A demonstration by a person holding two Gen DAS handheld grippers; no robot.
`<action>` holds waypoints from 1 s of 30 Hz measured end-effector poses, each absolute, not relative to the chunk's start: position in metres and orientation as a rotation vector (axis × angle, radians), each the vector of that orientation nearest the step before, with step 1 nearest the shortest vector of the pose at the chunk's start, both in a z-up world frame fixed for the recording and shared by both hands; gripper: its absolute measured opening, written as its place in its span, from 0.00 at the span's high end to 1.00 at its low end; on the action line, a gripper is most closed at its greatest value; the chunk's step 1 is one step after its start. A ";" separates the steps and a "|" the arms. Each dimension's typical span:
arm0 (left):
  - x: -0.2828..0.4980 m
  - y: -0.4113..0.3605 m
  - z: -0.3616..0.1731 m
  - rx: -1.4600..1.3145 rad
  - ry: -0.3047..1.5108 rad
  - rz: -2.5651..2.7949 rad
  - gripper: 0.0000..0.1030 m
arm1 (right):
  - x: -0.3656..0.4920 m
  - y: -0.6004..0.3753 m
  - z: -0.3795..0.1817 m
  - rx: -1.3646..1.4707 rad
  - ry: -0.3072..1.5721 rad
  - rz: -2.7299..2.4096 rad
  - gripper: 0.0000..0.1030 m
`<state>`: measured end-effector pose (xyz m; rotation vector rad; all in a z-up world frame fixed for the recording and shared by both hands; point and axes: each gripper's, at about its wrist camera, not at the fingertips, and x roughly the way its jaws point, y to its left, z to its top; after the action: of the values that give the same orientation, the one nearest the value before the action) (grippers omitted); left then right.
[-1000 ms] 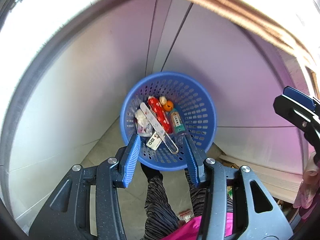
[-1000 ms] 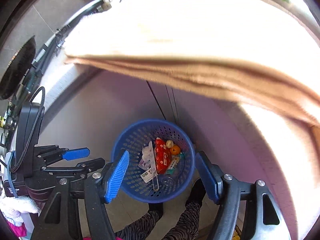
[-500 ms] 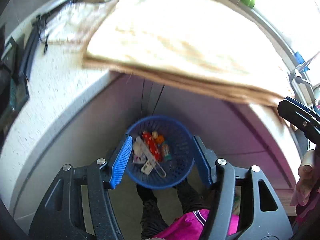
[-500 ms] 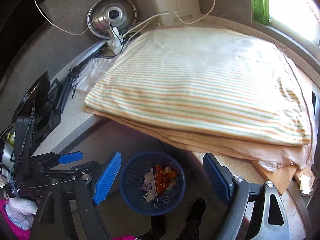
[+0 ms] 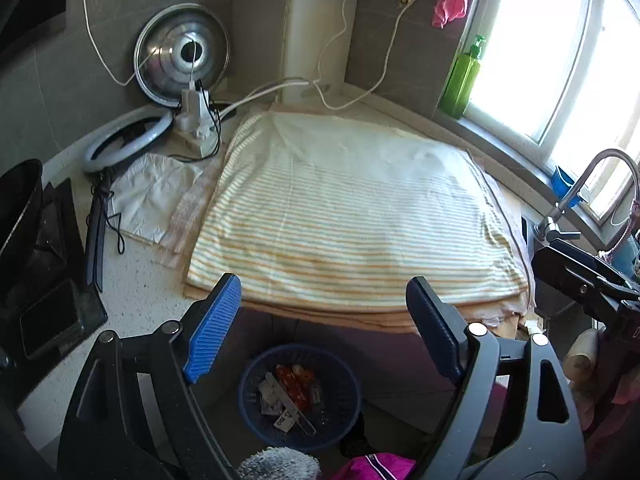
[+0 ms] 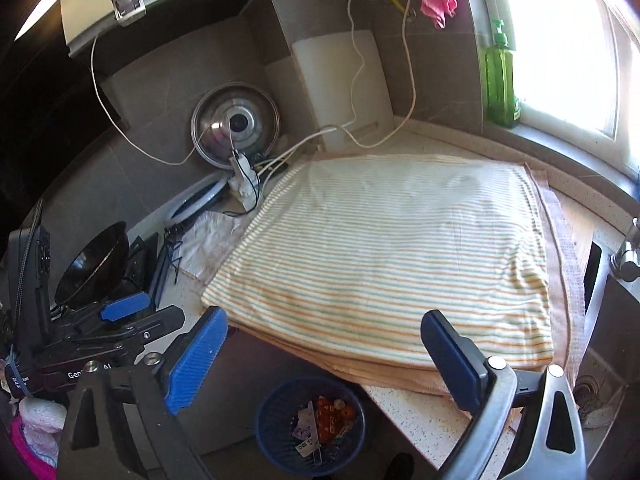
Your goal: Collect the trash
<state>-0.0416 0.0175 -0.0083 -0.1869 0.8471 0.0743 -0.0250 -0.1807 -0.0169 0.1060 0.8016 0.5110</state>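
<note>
A blue perforated trash basket (image 5: 336, 412) stands on the floor below the counter edge. It holds several pieces of trash (image 5: 294, 394), among them a red packet and white wrappers. It also shows in the right wrist view (image 6: 276, 420). My left gripper (image 5: 326, 332) is open and empty, high above the basket near the counter's front edge. My right gripper (image 6: 326, 358) is open and empty at a similar height. A striped cloth (image 5: 348, 216) covers the counter and nothing lies on it.
A metal lid (image 5: 182, 58), a ring light (image 5: 120, 142), cables and a charger stand at the back left. A black pan (image 6: 90, 270) is on the left. A green bottle (image 5: 460, 80) is on the sill. A faucet (image 5: 588, 184) and sink are on the right.
Both grippers have risen from just above the basket to counter height and tilted up, so the striped cloth and back wall came into view. The left jaws have opened wider.
</note>
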 end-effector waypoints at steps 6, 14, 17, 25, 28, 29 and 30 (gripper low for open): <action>-0.040 0.008 0.017 -0.154 0.778 0.088 0.01 | -0.023 -0.182 0.002 0.102 0.736 0.510 0.00; -0.032 0.008 0.020 -0.179 0.797 0.108 0.01 | -0.020 -0.187 0.009 0.122 0.708 0.517 0.00; -0.029 0.007 0.018 -0.175 0.815 0.112 0.01 | -0.018 -0.188 0.008 0.128 0.710 0.518 0.00; -0.028 0.005 0.018 -0.180 0.819 0.106 0.01 | -0.015 -0.189 0.004 0.146 0.725 0.515 0.00; -0.028 0.005 0.018 -0.182 0.819 0.107 0.01 | -0.015 -0.188 0.003 0.150 0.729 0.514 0.00; -0.028 0.006 0.018 -0.183 0.820 0.107 0.01 | -0.014 -0.188 0.003 0.152 0.730 0.514 0.00; -0.028 0.006 0.018 -0.182 0.819 0.105 0.01 | -0.014 -0.188 0.003 0.153 0.731 0.514 0.00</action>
<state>-0.0277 0.0063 0.0177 -0.1818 0.8193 0.1046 -0.0142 -0.1876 0.0027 0.1528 0.7310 0.5135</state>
